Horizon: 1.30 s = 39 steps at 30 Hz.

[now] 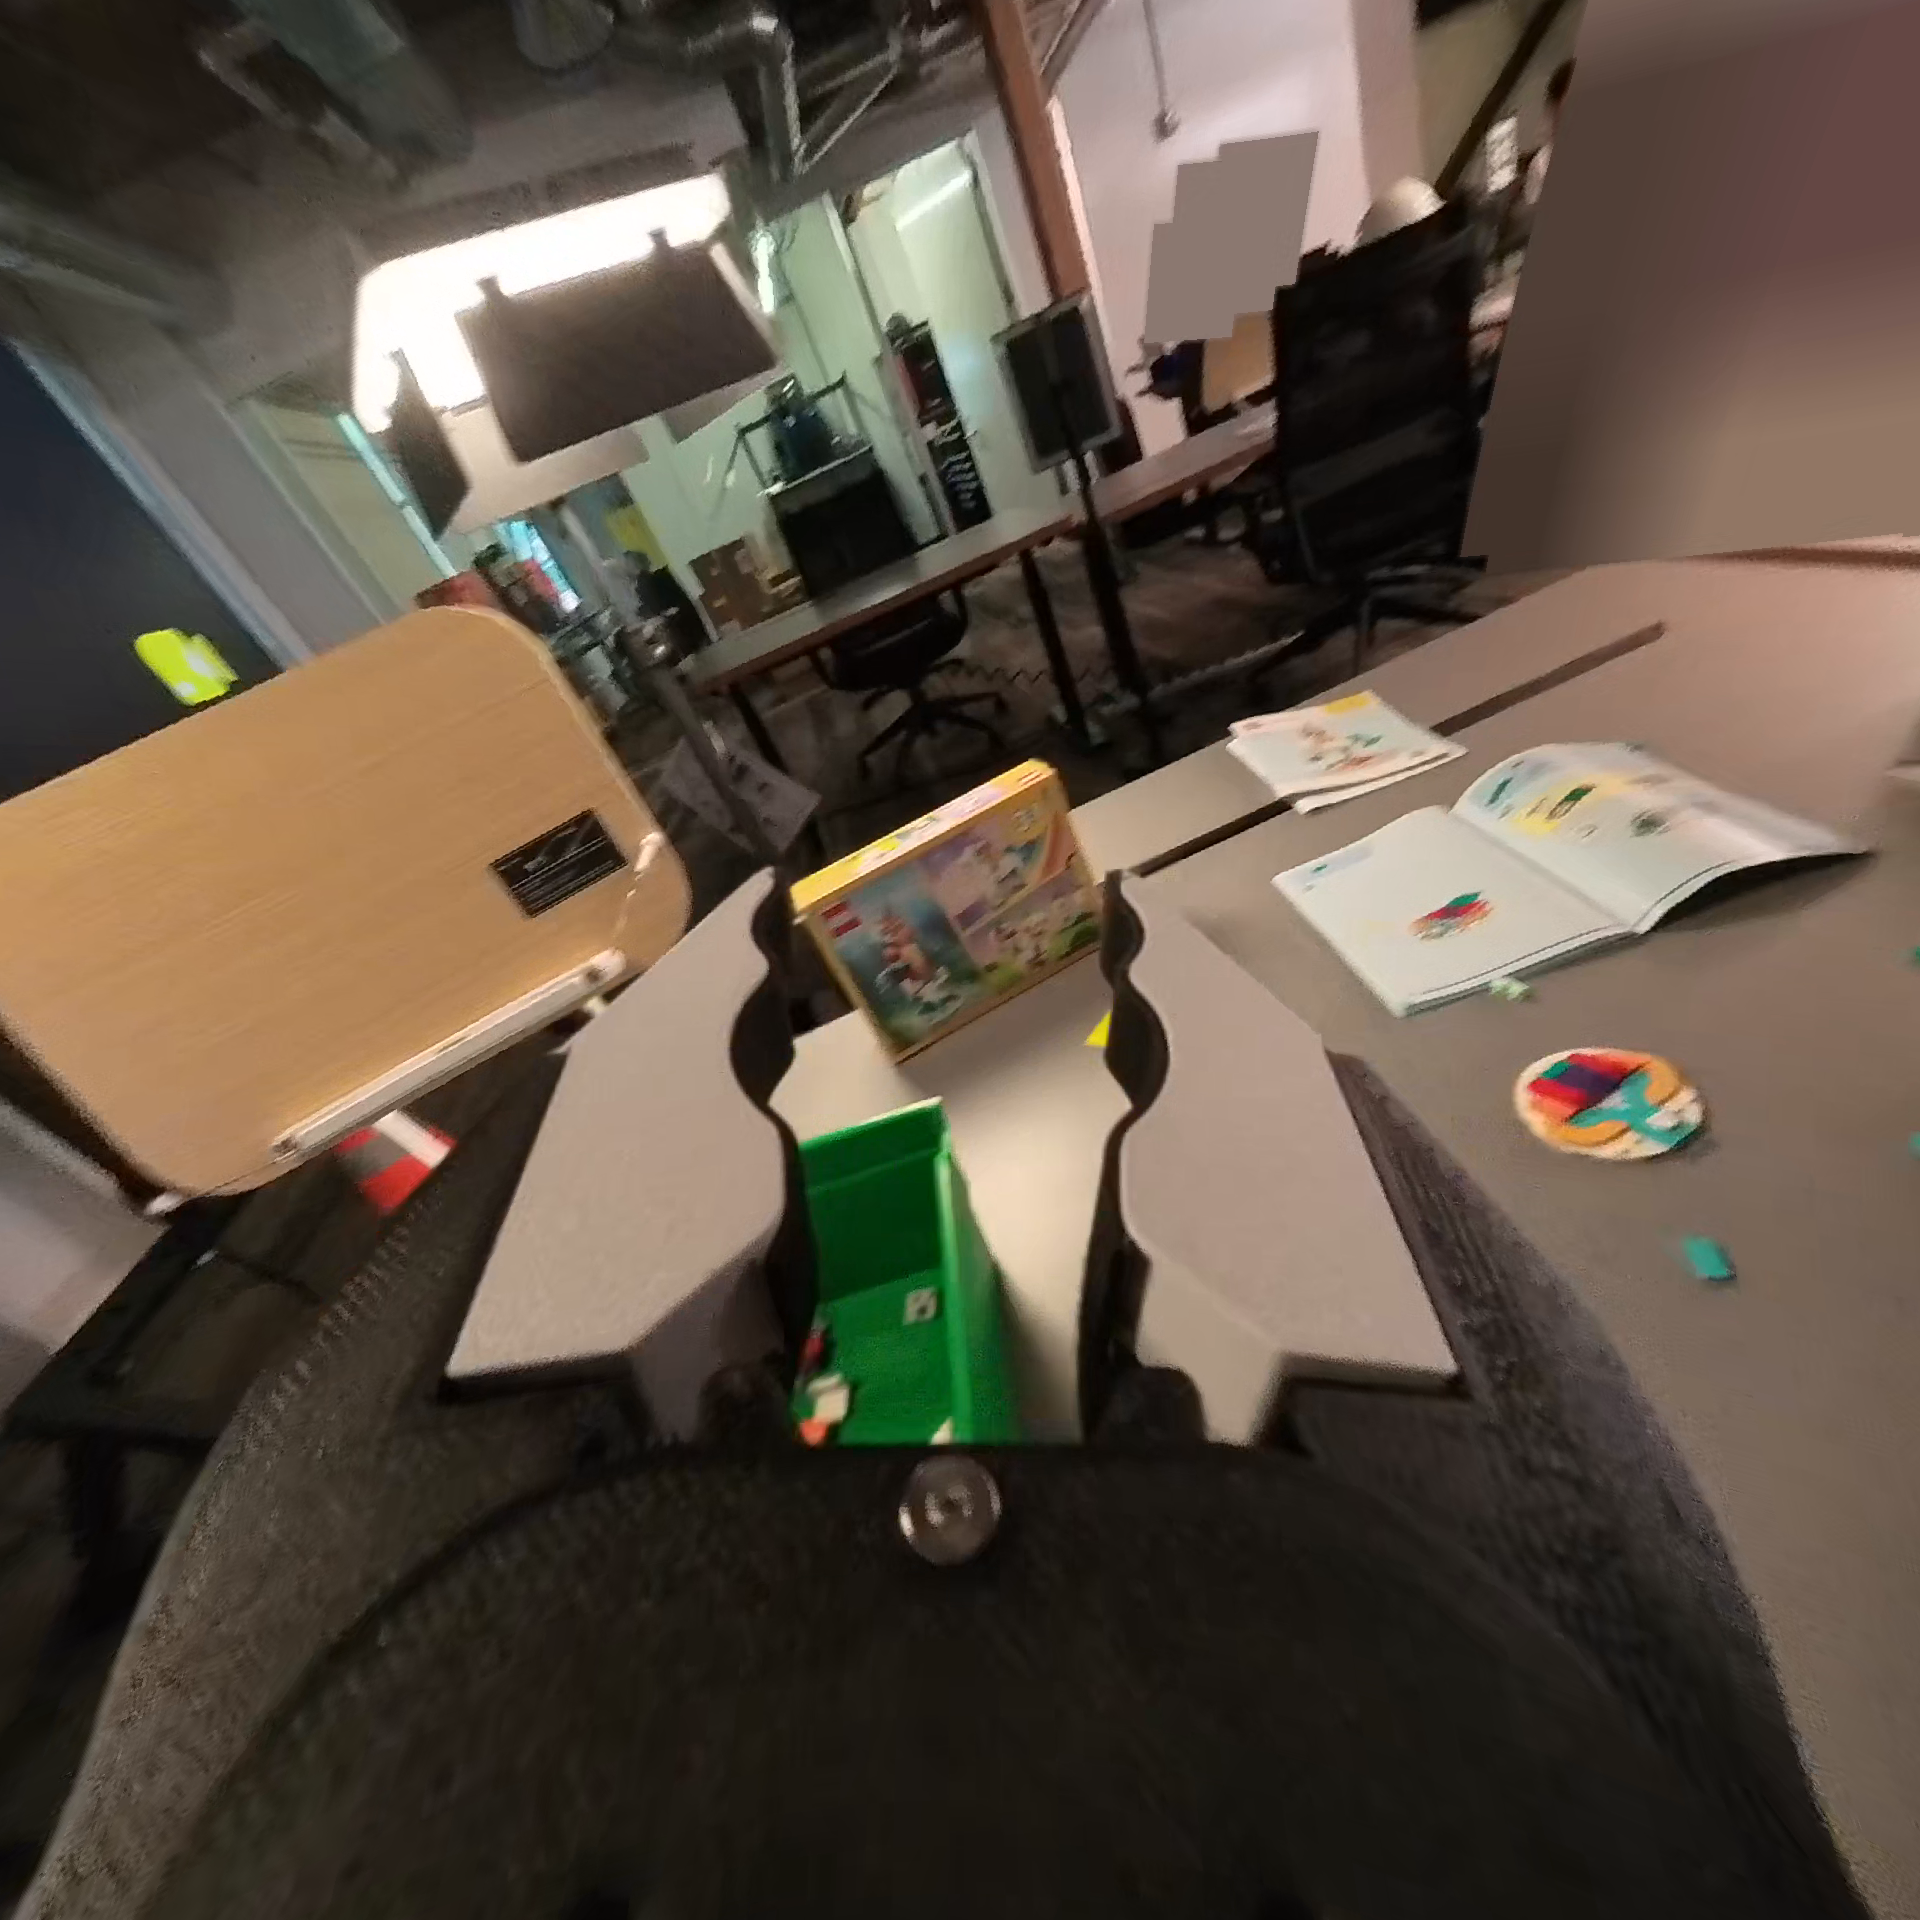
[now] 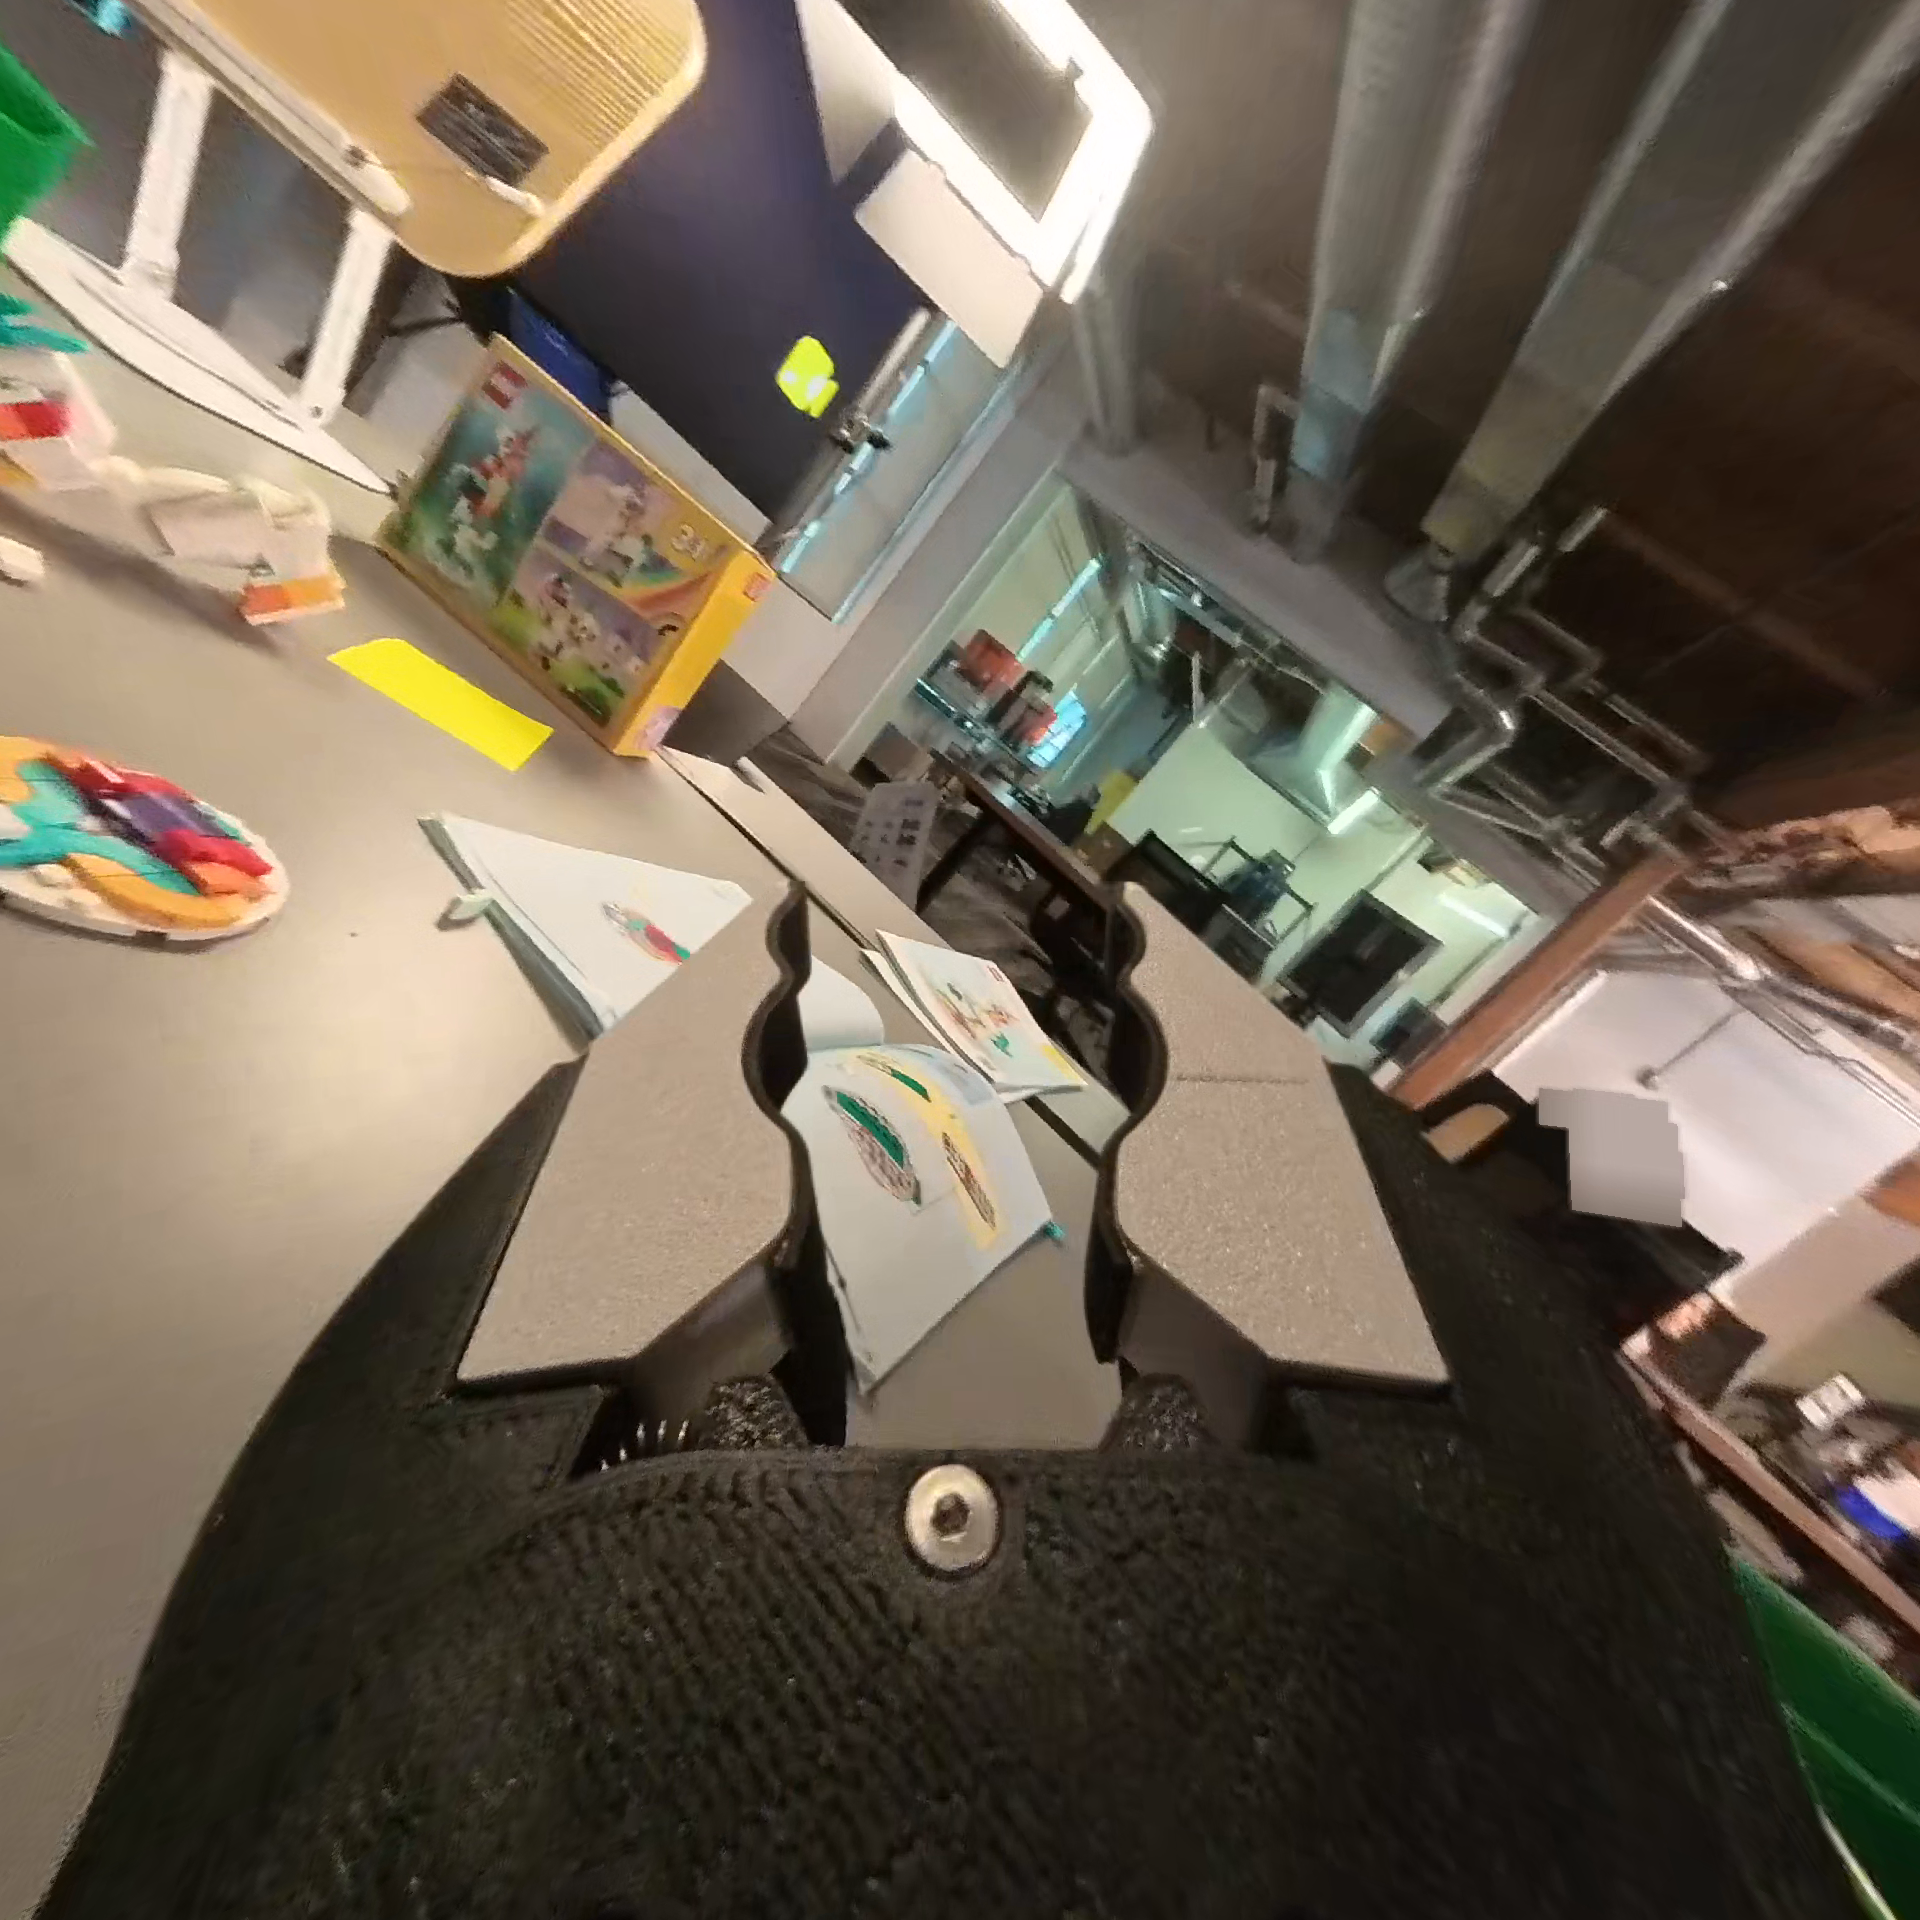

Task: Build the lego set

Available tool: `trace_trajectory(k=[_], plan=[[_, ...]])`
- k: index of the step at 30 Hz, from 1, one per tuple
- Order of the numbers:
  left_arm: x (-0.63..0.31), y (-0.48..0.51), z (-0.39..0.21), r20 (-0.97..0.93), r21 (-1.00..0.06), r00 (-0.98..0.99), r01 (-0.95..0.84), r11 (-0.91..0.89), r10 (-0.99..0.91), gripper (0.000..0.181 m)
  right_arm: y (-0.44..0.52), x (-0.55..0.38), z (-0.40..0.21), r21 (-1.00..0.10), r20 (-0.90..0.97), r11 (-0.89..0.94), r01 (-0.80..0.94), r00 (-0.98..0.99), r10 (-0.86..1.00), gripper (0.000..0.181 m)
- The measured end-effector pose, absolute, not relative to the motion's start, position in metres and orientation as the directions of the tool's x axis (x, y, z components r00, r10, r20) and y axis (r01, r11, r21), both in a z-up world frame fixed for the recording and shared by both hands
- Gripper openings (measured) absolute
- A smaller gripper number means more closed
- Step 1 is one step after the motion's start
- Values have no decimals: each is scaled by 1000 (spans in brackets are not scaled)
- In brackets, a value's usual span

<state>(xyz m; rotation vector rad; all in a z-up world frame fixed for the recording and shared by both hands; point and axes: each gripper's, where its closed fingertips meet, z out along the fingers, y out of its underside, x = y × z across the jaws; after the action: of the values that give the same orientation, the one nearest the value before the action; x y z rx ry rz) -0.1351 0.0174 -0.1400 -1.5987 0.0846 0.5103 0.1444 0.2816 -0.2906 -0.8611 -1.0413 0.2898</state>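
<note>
My left gripper [image 1: 940, 935] is open and empty above a green bin [image 1: 894, 1236] that holds a few small bricks. A round, partly built lego plate with red, purple, orange and teal bricks [image 1: 1608, 1101] lies on the grey table to its right. It also shows in the right wrist view [image 2: 125, 836]. My right gripper [image 2: 951, 945] is open and empty, tilted, above an open instruction booklet [image 2: 914, 1174]. The same booklet shows in the left wrist view [image 1: 1558, 862]. A white lego build [image 2: 208, 530] lies at far left.
The yellow lego box [image 1: 951, 909] stands at the table's far edge, also in the right wrist view [image 2: 582, 561]. A yellow paper slip [image 2: 442, 701] lies near it. A second closed booklet [image 1: 1340, 748] lies farther back. A loose teal brick [image 1: 1707, 1259] lies on the table. A wooden panel [image 1: 312, 883] stands left. The white lego build [image 2: 208, 530] is about equally far from each gripper, around 30 centimeters.
</note>
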Motion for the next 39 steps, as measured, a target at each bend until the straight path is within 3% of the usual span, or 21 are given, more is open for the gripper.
trace_trajectory(k=[11,16,26,29,39], plan=[[-224,-59,-194,-219,-933,910,-89,-350,352,55,300,157,-288,-760,605,608,229,589,536,55],[-247,-67,-228,-123,-927,941,5,-375,315,55,313,164,-290,-765,605,575,289,628,489,53],[-296,-74,-254,-79,-903,954,55,-427,289,55,329,183,-291,-749,626,520,410,695,353,48],[-310,-76,-265,-42,-870,959,102,-483,280,54,337,198,-281,-762,587,504,407,763,271,73],[-323,-65,-298,-42,-788,973,107,-606,227,41,346,219,-277,-803,520,449,393,829,206,74]])
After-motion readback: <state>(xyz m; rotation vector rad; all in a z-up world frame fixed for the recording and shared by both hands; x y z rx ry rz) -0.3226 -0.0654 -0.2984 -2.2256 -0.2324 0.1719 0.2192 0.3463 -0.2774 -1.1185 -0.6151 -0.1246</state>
